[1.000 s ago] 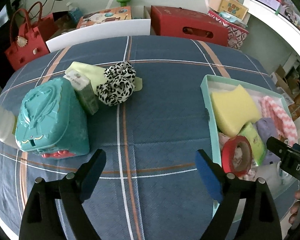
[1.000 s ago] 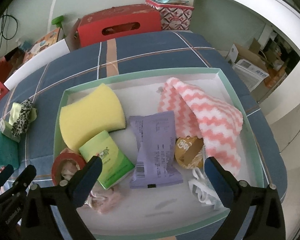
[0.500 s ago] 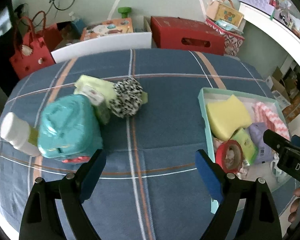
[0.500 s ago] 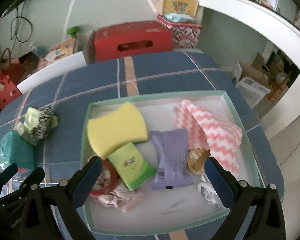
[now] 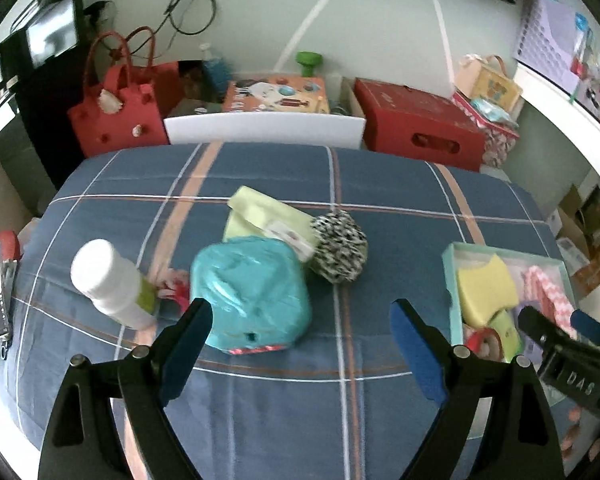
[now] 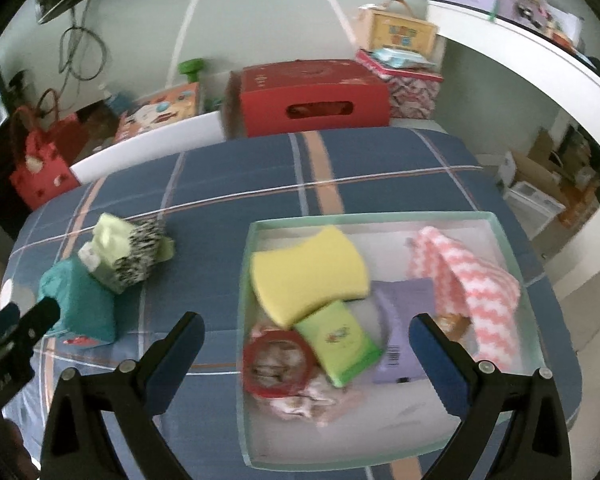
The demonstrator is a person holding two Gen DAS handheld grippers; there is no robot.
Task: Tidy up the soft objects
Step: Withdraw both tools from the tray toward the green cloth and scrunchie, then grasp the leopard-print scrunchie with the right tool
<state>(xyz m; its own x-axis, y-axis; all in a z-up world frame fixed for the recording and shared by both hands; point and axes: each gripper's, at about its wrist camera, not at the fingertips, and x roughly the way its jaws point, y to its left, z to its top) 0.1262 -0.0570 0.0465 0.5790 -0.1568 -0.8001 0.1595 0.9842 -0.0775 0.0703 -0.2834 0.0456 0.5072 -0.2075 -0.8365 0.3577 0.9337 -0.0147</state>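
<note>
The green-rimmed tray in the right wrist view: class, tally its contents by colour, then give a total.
Yellow: 1, sponge
Green: 1, packet
Purple: 1, pouch
Pink: 2, zigzag cloth, crumpled cloth
Red: 1, tape roll
Brown: 1, wrapped item
Total: 7

table covered with blue plaid cloth with white and orange stripes (image 5: 260, 420). near left edge: white plastic bottle with green label (image 5: 110, 286) lying tilted. middle: teal plastic toy case (image 5: 252, 296), pale green folded cloth (image 5: 256, 210) behind it, black-and-white spotted fabric scrunchie (image 5: 338, 246) just beside. near right edge: shallow mint-rimmed white box (image 6: 512, 240) holding soft items.
</note>
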